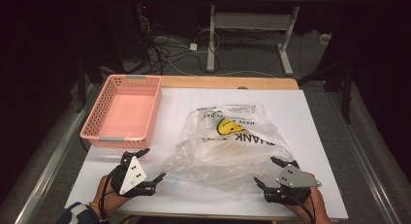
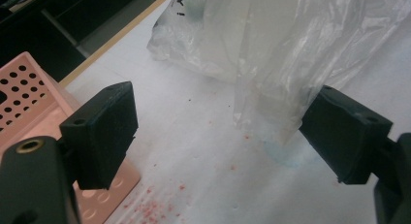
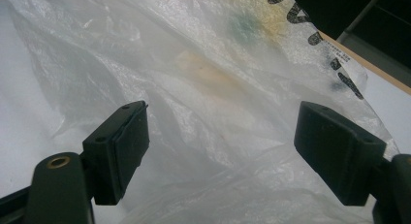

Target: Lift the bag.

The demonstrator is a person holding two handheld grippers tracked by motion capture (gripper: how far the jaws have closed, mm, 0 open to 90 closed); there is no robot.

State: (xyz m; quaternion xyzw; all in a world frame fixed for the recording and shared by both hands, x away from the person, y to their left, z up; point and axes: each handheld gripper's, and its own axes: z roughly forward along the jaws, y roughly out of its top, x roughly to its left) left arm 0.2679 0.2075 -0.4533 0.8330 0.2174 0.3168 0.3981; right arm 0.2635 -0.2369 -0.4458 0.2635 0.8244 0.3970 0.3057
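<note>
A clear plastic bag (image 1: 228, 146) with a yellow smiley and black print lies crumpled on the white table sheet (image 1: 300, 107), with vague shapes inside it. My left gripper (image 1: 151, 165) is open at the bag's near left corner; in the left gripper view a flap of the bag (image 2: 286, 64) hangs just inside the right-hand jaw. My right gripper (image 1: 269, 171) is open at the bag's near right edge. In the right gripper view the bag (image 3: 208, 88) spreads between and beyond the wide-apart jaws.
A pink perforated basket (image 1: 124, 112) stands at the table's left, close behind my left gripper, and its corner (image 2: 29, 103) appears in the left gripper view. Reddish specks (image 2: 155, 207) dot the sheet. Desk legs and cables lie on the floor beyond the far edge.
</note>
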